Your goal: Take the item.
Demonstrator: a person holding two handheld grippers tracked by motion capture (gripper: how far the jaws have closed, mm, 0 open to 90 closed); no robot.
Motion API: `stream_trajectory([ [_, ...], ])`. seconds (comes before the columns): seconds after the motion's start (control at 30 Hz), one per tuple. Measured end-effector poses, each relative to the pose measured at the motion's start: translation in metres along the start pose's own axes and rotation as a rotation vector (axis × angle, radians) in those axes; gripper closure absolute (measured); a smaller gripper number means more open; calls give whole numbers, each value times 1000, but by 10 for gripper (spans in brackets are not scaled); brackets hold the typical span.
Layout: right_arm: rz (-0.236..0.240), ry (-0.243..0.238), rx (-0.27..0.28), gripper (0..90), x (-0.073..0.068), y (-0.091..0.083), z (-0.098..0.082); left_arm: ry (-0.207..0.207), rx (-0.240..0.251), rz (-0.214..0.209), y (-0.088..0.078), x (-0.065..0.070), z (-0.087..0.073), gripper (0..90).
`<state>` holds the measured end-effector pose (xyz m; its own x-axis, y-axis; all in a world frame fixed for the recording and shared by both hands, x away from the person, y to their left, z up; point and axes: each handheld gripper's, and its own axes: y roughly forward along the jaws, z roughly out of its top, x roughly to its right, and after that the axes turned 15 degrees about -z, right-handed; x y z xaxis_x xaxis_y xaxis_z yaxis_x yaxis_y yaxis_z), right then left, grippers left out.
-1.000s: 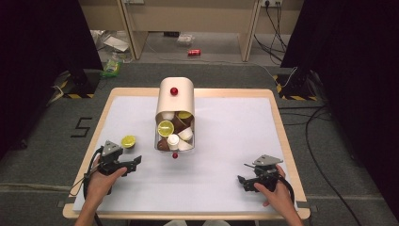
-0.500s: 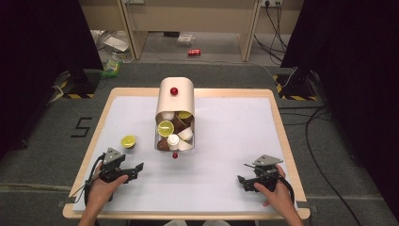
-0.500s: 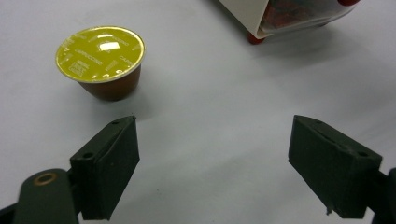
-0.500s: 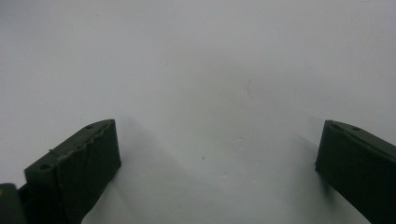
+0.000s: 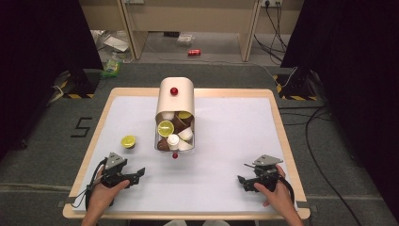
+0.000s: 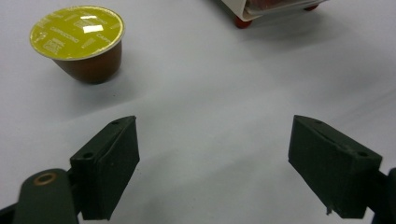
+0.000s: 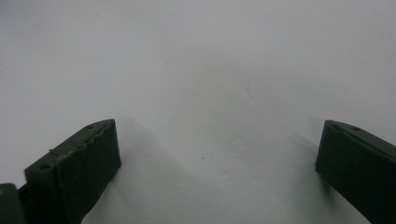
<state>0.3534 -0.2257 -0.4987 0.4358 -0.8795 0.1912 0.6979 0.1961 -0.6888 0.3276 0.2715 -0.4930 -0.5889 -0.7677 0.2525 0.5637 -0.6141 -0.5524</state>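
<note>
A brown coffee capsule with a yellow-green foil lid (image 5: 128,141) stands alone on the white table, left of a cream container (image 5: 175,101). My left gripper (image 5: 139,173) rests near the table's front left, open and holding nothing. In the left gripper view the capsule (image 6: 77,39) stands upright, ahead and to the left of the open left gripper (image 6: 212,140), well clear of the jaws. My right gripper (image 5: 241,181) lies open at the front right. In the right gripper view the right gripper (image 7: 219,144) has bare table between its jaws.
The cream container has a red knob (image 5: 174,91) on its rounded top, and its open front holds several capsules (image 5: 173,129) in brown, white and yellow-green. One of its red feet (image 6: 243,21) shows at the top of the left gripper view. The table's wooden rim (image 5: 282,136) borders the white mat.
My left gripper has drawn back toward the table's near edge, away from the lone capsule. The capsule, the container and my right gripper have stayed put.
</note>
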Motion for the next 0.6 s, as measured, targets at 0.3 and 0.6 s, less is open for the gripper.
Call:
stream_trajectory([
  [0.3, 0, 0, 0, 3, 0, 0, 0, 17, -3, -13, -2, 10, -5, 162],
  [0.6, 0, 0, 0, 3, 0, 0, 0, 33, -21, -13, -2, 17, -15, 161],
])
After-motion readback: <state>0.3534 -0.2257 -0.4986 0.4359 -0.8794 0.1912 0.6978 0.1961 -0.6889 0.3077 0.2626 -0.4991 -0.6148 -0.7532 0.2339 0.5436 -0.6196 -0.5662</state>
